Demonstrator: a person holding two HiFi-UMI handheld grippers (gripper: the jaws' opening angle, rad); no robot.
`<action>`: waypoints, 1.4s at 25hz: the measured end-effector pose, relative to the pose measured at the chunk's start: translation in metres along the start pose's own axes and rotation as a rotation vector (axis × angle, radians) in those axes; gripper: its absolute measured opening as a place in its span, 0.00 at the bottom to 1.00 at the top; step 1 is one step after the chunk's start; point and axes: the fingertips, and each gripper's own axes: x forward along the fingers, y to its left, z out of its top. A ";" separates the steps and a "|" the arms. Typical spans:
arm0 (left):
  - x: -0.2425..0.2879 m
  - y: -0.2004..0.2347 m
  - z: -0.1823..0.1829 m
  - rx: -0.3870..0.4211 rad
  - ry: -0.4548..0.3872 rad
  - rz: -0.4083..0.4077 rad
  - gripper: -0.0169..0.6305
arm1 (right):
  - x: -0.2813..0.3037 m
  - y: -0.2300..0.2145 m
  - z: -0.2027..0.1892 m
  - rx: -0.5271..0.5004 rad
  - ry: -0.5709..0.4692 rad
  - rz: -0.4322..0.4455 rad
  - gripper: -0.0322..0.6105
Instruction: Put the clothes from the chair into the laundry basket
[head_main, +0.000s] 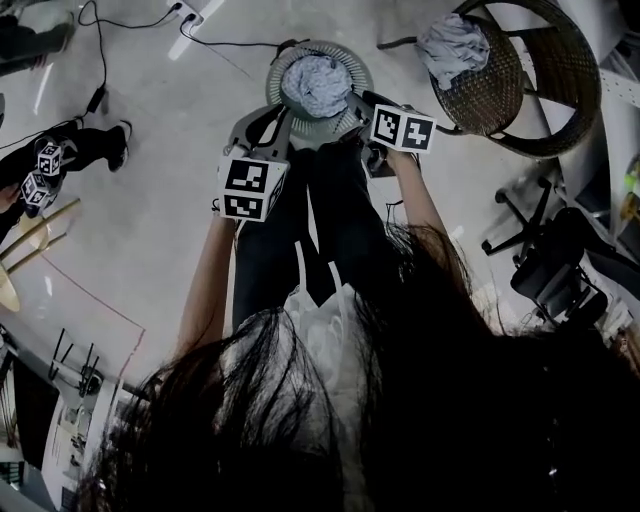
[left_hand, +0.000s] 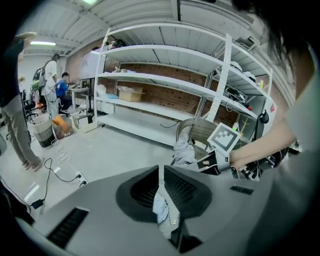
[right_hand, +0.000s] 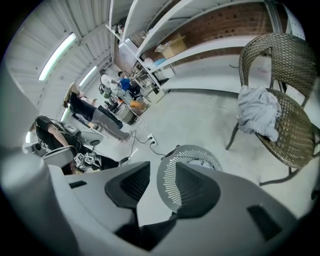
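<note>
The left gripper (head_main: 284, 110) (left_hand: 162, 192) had its fingers (left_hand: 187, 187) closed on the near-left rim of the round grey slotted plastic laundry basket (head_main: 349, 57) (left_hand: 173, 216) (right_hand: 169, 186). A strip of the slotted wall and a fold of cloth sat pinched between them. The basket stood on the pale polished concrete floor (head_main: 170, 200), directly in front of the person's dark trouser legs. A heap of pale blue-grey clothes (head_main: 316, 85) (right_hand: 200, 162) filled its middle.

The right gripper (head_main: 364, 100) (right_hand: 154, 176) was held at the basket's right edge, tilted downward. Its fingers (right_hand: 192, 187) stood apart with nothing between them, and the basket and bare floor showed through the gap. Whether it touched the rim could not be told.

To the right of the basket and clear of it stood the brown wicker chair (head_main: 545, 65) (left_hand: 199, 127) (right_hand: 296, 127) on thin metal legs. One crumpled light grey garment (head_main: 453, 45) (left_hand: 184, 153) (right_hand: 258, 112) lay on its seat, hanging partly over the front edge. White metal shelving (left_hand: 150, 80) ran along the brick wall behind the chair.
</note>
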 end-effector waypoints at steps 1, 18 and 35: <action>-0.003 -0.002 0.004 0.009 -0.007 -0.005 0.09 | -0.009 0.006 0.001 -0.002 -0.020 0.013 0.30; -0.054 -0.048 0.077 0.095 -0.144 -0.103 0.09 | -0.168 0.103 0.060 0.002 -0.444 0.109 0.30; -0.117 -0.083 0.118 0.137 -0.254 -0.197 0.09 | -0.271 0.163 0.044 -0.001 -0.660 0.118 0.30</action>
